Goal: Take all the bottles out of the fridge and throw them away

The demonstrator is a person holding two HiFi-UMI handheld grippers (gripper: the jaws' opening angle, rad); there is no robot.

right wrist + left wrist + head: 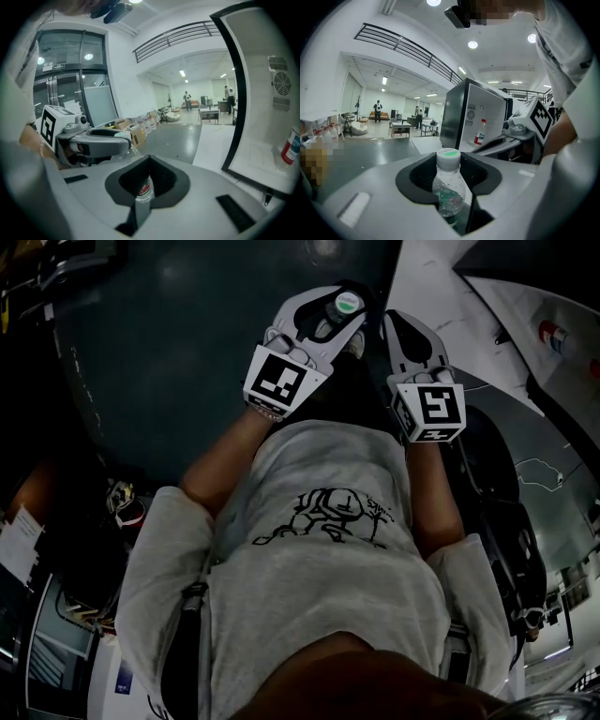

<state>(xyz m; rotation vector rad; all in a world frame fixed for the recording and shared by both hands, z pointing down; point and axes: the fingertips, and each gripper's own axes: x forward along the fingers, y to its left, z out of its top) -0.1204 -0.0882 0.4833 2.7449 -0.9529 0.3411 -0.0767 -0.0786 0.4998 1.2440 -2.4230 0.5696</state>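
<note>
Grey floor (141, 352) is seen beneath both grippers. At the top centre of the head view, a clear bottle (449, 187) with a pale cap is clamped upright between the jaws of the left gripper (333, 310). Just right of it, the right gripper (401, 329) is closed. A red-labelled bottle (145, 187) seems lodged in its recess, though a grip cannot be confirmed.

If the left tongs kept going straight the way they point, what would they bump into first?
Probably the fridge: its dark side stands straight ahead of the left tongs and the bottle they hold. Nothing shows in between, though the depth is hard to judge.
</note>
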